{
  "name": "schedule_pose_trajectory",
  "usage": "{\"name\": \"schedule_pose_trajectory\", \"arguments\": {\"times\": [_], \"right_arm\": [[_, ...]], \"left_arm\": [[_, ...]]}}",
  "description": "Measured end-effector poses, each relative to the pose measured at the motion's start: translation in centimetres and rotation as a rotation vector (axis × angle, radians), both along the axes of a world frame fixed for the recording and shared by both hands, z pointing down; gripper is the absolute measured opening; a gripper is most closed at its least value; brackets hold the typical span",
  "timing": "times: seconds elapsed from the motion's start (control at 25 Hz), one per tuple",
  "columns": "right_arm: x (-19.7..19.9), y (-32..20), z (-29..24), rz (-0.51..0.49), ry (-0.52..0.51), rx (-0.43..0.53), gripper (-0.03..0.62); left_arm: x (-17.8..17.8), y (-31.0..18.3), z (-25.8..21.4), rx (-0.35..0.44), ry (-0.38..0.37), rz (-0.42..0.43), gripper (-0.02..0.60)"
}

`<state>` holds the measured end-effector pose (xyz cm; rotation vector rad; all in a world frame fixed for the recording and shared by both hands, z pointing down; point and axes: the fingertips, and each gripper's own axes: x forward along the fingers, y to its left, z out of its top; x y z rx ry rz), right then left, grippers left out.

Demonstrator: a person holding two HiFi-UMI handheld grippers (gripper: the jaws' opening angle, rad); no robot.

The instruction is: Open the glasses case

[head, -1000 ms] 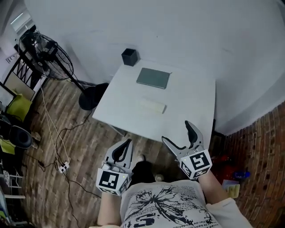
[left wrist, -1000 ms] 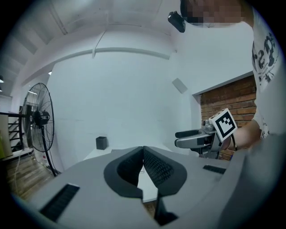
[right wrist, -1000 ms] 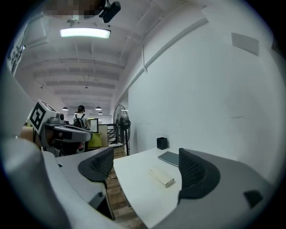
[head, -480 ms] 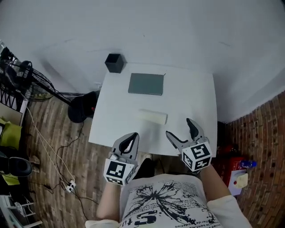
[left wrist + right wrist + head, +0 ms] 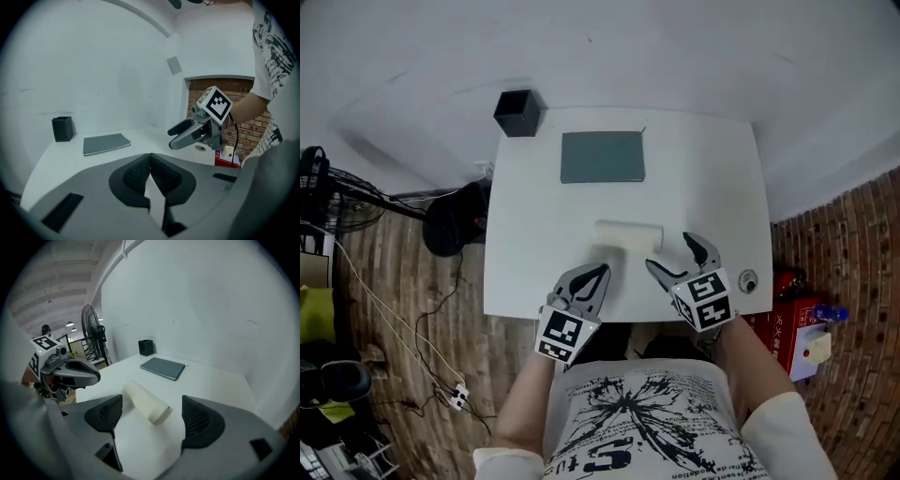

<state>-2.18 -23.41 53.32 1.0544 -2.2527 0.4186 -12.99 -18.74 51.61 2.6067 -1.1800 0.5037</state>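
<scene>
The cream glasses case (image 5: 628,234) lies shut on the white table (image 5: 712,178), near its front edge. My right gripper (image 5: 672,255) hovers just right of the case's near end, its jaws wide and closing. In the right gripper view the case (image 5: 143,399) lies just ahead of the gap, and neither of the pads (image 5: 110,411) touches it. My left gripper (image 5: 592,278) is over the table's front edge, left of the case, with nothing in it. Its pads (image 5: 138,171) meet in the left gripper view, where the case is hidden and the right gripper (image 5: 180,133) shows.
A grey notebook (image 5: 602,157) lies at the back of the table and a black pen holder (image 5: 517,112) stands at its far left corner. A small round fitting (image 5: 748,280) sits near the right front corner. A fan base (image 5: 455,217) and cables are on the floor at left.
Both grippers have come forward and down from in front of the table to over its front edge, either side of the case. The right jaws have narrowed a little.
</scene>
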Motion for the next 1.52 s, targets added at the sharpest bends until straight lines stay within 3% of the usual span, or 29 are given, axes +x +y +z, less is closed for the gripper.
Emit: {"name": "schedule_pose_trajectory", "arguments": {"times": [0.48, 0.76, 1.2, 1.52], "right_arm": [[-2.3, -2.1, 7.5, -0.179, 0.308, -0.048, 0.377], [-3.1, -2.8, 8.7, -0.252, 0.41, -0.061, 0.33], [-3.1, -2.7, 8.4, -0.308, 0.424, -0.088, 0.307], [-3.7, -3.1, 6.9, -0.332, 0.377, -0.113, 0.222]], "left_arm": [[-0.5, -4.2, 8.8, -0.181, -0.096, 0.04, 0.014], [-1.1, -5.4, 10.6, -0.256, -0.113, 0.029, 0.014], [-0.8, -5.2, 11.1, -0.271, -0.136, 0.027, 0.014], [-1.0, -5.3, 11.1, -0.285, -0.126, 0.034, 0.014]]}}
